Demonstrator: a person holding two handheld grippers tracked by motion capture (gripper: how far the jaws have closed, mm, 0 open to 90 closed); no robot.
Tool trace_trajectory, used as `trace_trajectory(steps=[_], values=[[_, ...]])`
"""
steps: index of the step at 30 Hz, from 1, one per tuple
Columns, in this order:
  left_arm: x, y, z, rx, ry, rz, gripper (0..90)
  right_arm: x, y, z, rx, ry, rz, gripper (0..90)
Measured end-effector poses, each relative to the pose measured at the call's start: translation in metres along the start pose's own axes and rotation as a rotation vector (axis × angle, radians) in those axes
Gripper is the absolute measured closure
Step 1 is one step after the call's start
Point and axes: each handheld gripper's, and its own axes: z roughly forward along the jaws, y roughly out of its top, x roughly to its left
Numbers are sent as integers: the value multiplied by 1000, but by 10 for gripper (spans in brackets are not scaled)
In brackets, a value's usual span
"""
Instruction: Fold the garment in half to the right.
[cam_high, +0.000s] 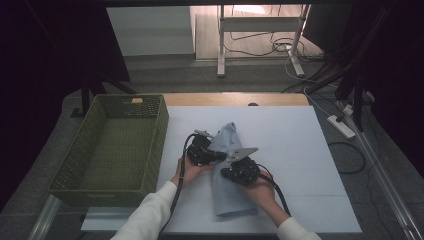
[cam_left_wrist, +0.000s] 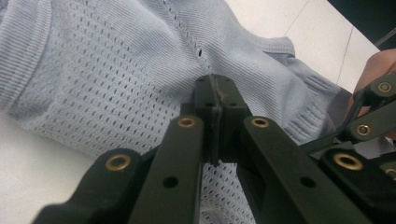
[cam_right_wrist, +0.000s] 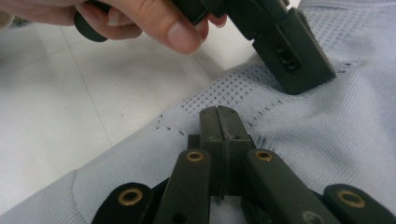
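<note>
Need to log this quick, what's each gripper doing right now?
Left gripper: shut on the pale blue knitted mesh garment.
Right gripper: shut on the same garment.

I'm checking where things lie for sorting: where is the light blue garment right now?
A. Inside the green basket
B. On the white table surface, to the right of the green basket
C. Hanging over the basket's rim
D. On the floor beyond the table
B: in the high view the light blue garment lies on the white table surface, with the green basket apart at its left.
</note>
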Motion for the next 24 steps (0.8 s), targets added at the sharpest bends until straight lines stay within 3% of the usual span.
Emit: trace_trajectory(steps=[7, 12, 18, 24], values=[[1, -3, 3, 6, -2, -2, 890, 0, -8, 0, -22, 12, 19, 897], [1, -3, 2, 3, 1, 1, 890, 4, -6, -11, -57, 54, 8, 896], [1, -3, 2, 4, 1, 0, 890, 14, -12, -11, -19, 77, -25, 897], [2, -3, 1, 5, 0, -1, 890, 16, -16, -8, -10, 85, -27, 897]])
